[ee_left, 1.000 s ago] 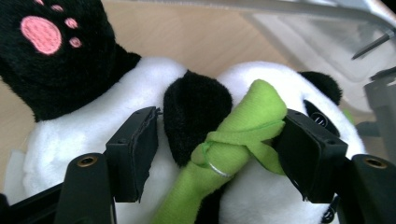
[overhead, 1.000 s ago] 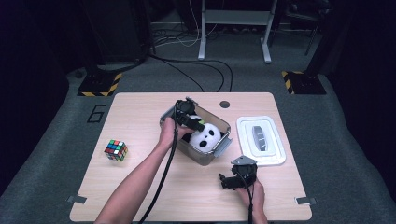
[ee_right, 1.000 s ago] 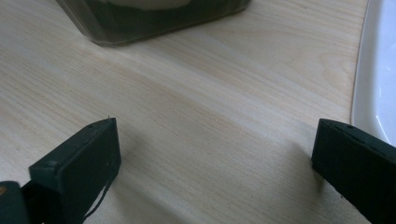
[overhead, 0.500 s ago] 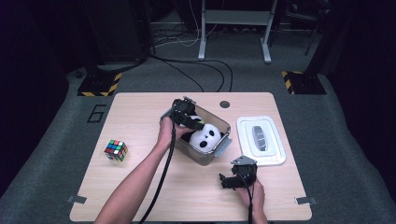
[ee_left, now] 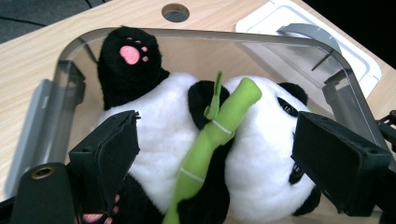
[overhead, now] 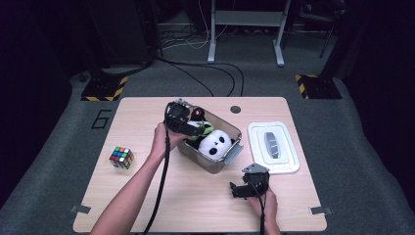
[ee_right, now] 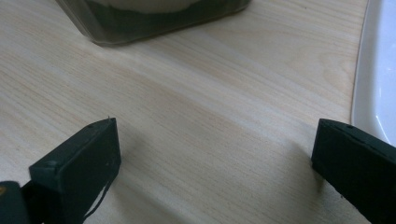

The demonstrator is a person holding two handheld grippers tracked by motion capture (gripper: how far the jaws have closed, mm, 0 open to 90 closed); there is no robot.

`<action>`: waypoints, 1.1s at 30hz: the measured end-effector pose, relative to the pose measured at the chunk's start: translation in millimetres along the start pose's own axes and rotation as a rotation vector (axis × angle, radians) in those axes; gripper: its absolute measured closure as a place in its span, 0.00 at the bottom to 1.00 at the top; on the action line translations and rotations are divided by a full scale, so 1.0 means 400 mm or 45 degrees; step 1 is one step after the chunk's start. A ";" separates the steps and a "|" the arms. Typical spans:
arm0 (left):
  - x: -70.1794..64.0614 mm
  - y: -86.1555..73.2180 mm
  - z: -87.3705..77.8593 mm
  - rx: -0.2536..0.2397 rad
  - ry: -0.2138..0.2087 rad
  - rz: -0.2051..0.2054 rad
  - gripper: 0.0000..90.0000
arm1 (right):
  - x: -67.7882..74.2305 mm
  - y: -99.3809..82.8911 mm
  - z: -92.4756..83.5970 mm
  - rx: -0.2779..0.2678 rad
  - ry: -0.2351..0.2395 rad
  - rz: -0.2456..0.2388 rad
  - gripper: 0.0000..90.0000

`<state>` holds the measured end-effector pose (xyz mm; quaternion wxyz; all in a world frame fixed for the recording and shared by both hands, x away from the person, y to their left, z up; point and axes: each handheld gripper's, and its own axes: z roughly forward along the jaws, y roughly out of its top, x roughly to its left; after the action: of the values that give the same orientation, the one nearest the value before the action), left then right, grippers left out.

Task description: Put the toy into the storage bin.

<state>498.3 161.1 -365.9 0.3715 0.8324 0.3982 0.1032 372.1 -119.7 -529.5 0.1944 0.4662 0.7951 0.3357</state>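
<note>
Now the black-and-white plush panda (ee_left: 187,140), hugging a green felt bamboo stalk (ee_left: 212,140), lies inside the clear plastic storage box (overhead: 230,161) at the middle of the wooden table (overhead: 147,205). The left gripper (overhead: 188,129) hangs over the box's nine o'clock end; its jaws have just been opening and now stand wide to either side of the toy, pads clear of the fur. The step seems to be letting go after setting the panda in, so the gripper should lift straight up, keeping its jaws off the bamboo and the box rim.

At five o'clock from the box the right gripper (overhead: 244,188) rests low over bare wood, jaws wide and empty. A white rectangular lid (overhead: 288,147) lies at three o'clock, a multicoloured puzzle cube (overhead: 121,157) at nine. A "6", possibly taped, marks the grey floor (overhead: 58,147) off the table's ten o'clock corner; I can read no brand anywhere.
</note>
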 end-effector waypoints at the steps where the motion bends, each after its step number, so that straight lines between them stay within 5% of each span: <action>1: 0.001 -0.004 -0.008 -0.009 0.005 0.003 0.16 | 0.000 0.000 0.000 0.000 0.000 0.000 0.01; 18: 0.015 -0.136 -0.126 -0.087 0.112 0.033 0.11 | 0.000 0.000 0.000 0.000 -0.001 0.001 0.01; 33: 0.026 -0.304 -0.134 -0.068 0.207 0.019 0.08 | -0.002 0.000 0.000 0.000 -0.001 -0.013 0.01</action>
<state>408.9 247.0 -414.4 0.3592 0.8140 0.4180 0.1836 372.3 -120.4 -529.6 0.1965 0.4622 0.7974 0.3345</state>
